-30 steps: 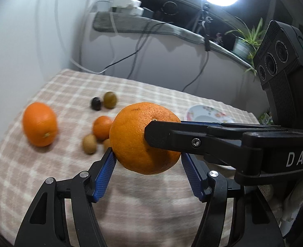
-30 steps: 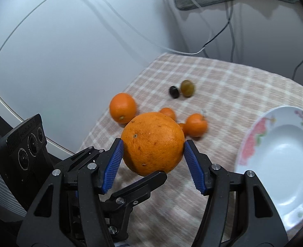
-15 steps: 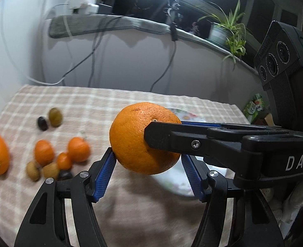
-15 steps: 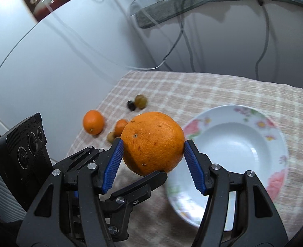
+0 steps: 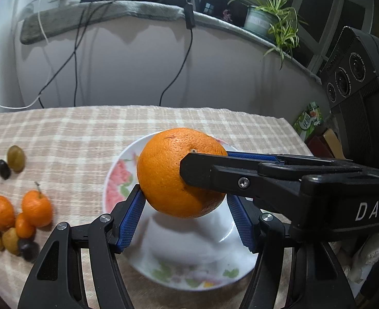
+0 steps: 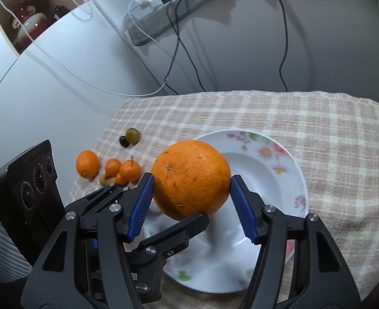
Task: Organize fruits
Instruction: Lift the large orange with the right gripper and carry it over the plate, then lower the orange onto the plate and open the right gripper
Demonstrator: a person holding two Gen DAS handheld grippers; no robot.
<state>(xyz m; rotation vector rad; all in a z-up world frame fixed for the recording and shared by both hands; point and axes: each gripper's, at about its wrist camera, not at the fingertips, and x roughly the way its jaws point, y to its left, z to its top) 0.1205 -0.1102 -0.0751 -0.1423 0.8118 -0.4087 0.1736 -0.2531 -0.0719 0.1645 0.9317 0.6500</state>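
Observation:
A large orange [image 5: 174, 172] [image 6: 192, 179] hangs above a white flowered plate [image 5: 117, 180] [image 6: 287, 170]. Both grippers are shut on it: my left gripper [image 5: 185, 207] holds it between blue pads, and my right gripper [image 6: 190, 198] grips it crosswise, its black finger [image 5: 215, 172] pressing the fruit's right side. On the checked cloth left of the plate lie small oranges [image 5: 36, 208] [image 6: 130, 171], several small brownish and dark fruits [image 5: 9, 239], and a green and a dark fruit [image 5: 15, 158] [image 6: 132, 136]. A second orange [image 6: 87, 164] lies further left.
The table is covered by a beige checked cloth [image 5: 73, 134] and stands against a white wall with hanging cables [image 5: 174, 77]. A ledge holds a potted plant [image 5: 269, 23]. Boxes [image 5: 309, 122] stand past the table's right edge.
Both grippers have carried the orange rightward from over the loose fruit to above the plate. The grip on the orange has not changed.

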